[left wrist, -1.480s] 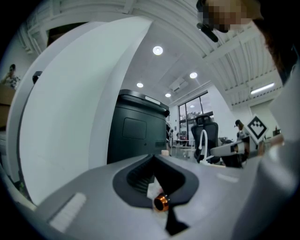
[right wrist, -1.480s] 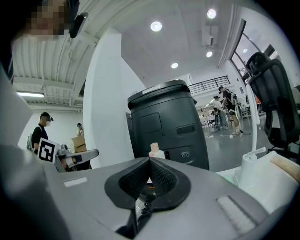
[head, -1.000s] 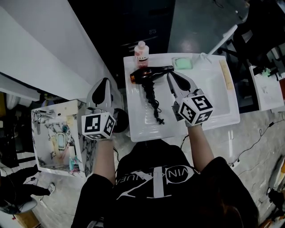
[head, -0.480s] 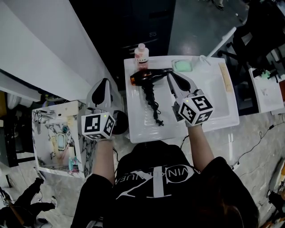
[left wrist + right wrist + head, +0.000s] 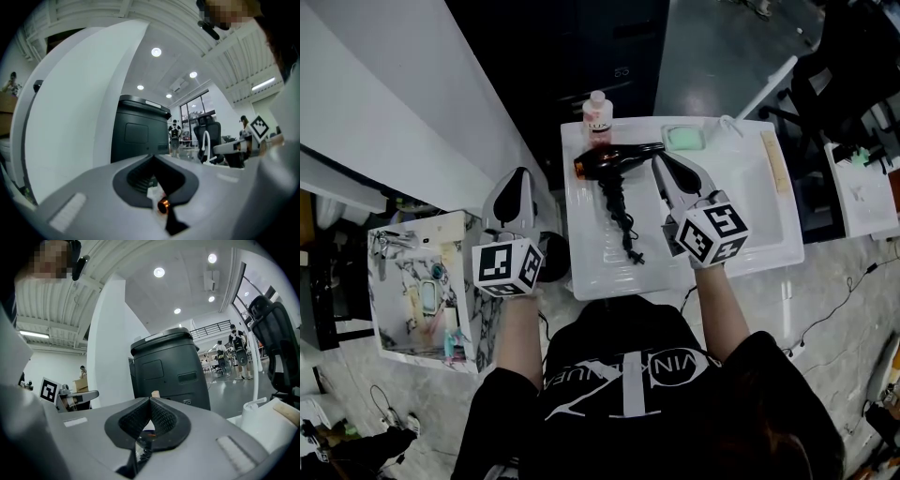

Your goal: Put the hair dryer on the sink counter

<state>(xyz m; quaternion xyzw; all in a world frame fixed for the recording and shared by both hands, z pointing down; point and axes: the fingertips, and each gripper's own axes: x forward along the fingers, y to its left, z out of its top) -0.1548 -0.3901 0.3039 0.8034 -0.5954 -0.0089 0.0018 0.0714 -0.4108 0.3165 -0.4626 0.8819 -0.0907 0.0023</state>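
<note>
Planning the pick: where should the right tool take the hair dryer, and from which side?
Take the hair dryer by the slim black section running right from its thick body, beside the right tool. Come down from above, jaws across it: it lies flat, and the coiled cord trails toward the person, clear of that end. The tool is shut; open it first.

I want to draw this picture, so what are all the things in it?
sink counter: one, white, in front of the person
hair dryer: one, black with an orange nose, lying at the counter's back left
cord: one, black and curly, running from the hair dryer toward the person
bottle: one, pink, back left corner
dish: one, pale green, back of the counter
small sink: one, marble pattern, far left
left gripper: grey, shut, beside the counter
right gripper: grey, shut, beside the hair dryer
</note>
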